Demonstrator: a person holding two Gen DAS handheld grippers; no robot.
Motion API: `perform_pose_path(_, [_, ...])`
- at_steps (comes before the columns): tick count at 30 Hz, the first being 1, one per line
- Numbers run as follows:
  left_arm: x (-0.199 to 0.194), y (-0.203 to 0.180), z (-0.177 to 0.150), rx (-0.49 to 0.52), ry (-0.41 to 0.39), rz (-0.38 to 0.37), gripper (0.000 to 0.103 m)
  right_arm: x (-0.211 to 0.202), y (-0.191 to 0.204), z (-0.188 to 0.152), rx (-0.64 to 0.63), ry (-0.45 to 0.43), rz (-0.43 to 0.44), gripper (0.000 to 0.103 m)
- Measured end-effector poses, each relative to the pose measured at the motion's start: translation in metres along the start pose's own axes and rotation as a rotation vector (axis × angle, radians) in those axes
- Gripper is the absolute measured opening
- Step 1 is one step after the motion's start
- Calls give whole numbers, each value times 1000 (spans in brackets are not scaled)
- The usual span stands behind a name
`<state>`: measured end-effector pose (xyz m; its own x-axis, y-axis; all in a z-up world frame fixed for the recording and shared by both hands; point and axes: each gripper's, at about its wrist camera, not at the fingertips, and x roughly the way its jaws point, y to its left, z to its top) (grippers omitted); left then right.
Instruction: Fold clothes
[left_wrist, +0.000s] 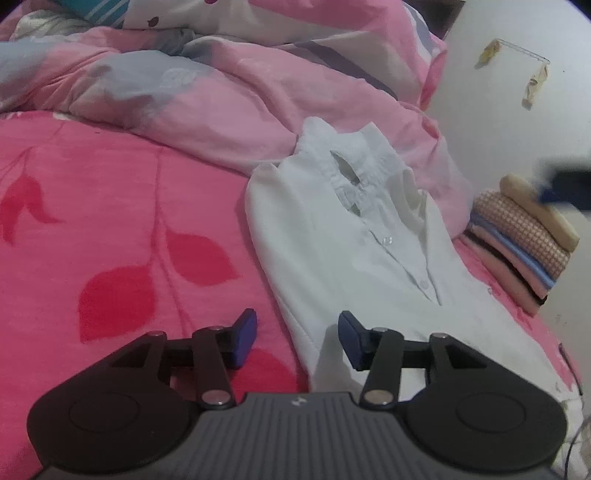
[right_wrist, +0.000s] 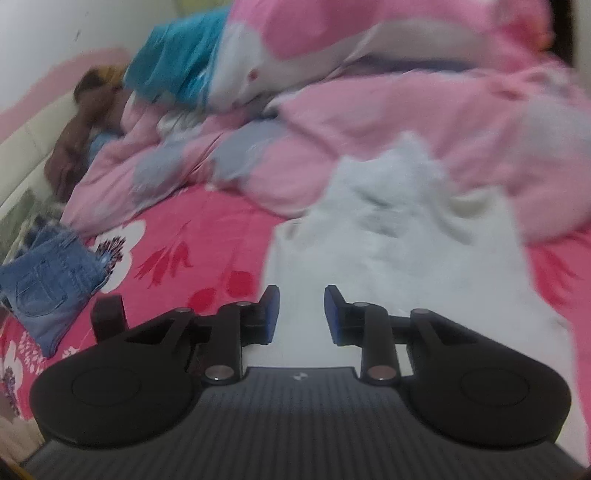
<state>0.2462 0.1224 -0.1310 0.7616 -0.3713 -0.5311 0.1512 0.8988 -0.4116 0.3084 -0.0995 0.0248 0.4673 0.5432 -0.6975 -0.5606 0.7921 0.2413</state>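
Shirt (left_wrist: 354, 251), white, lies narrowed lengthwise with its sleeves tucked in, just ahead of both spread, empty grippers, left gripper (left_wrist: 297, 339) and right gripper (right_wrist: 301, 314); a folded stack (left_wrist: 517, 254) sits beyond, so crosswise folding seems left.

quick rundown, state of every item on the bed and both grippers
white button-up shirt: laid flat, front up, buttoned, sides folded in
left gripper: open, empty, over the shirt's near edge
right gripper: open, empty, above the shirt
stack of folded clothes: folded, piled at the bed edge
blue denim shorts: unfolded, lying loose
pink floral quilt: crumpled behind the shirt
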Motion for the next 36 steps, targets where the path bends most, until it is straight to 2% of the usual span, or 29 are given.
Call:
perform_pose_path(5, [-2, 7, 0, -38, -3, -33, 49, 101, 27, 45, -22, 115, 21, 29])
perform_pose_path(8, [-2, 3, -1, -19, -5, -19, 49, 146, 36, 62, -15, 137, 11, 30])
perform_pose_path(12, [-2, 0, -3, 2, -8, -4, 49, 190, 38, 76, 28, 164, 17, 30])
perform_pose_path(15, [-2, 1, -4, -2, -10, -5, 48, 214, 37, 78, 23, 212, -21, 30])
perform_pose_path(24, [-3, 0, -5, 6, -11, 2, 48, 236, 38, 72, -11, 308, -65, 28])
perform_pose_path(25, [-3, 0, -5, 7, -11, 4, 48, 237, 38, 71, -19, 315, -73, 22])
perform_pose_path(26, [-3, 0, -5, 8, -11, 5, 48, 238, 36, 70, -16, 314, -71, 9])
perform_pose_path(27, [-3, 0, -5, 10, -11, 6, 48, 237, 33, 68, -6, 309, -60, 5])
perform_pose_path(28, [-3, 0, -5, 10, -10, 7, 48, 236, 31, 67, 9, 295, -40, 4])
perform_pose_path(32, [-2, 0, -5, 13, -10, 10, 47, 224, 25, 62, 19, 173, 146, 3])
perform_pose_path(36, [-3, 0, -6, 17, -10, 14, 47, 225, 14, 53, 7, 113, 209, 3])
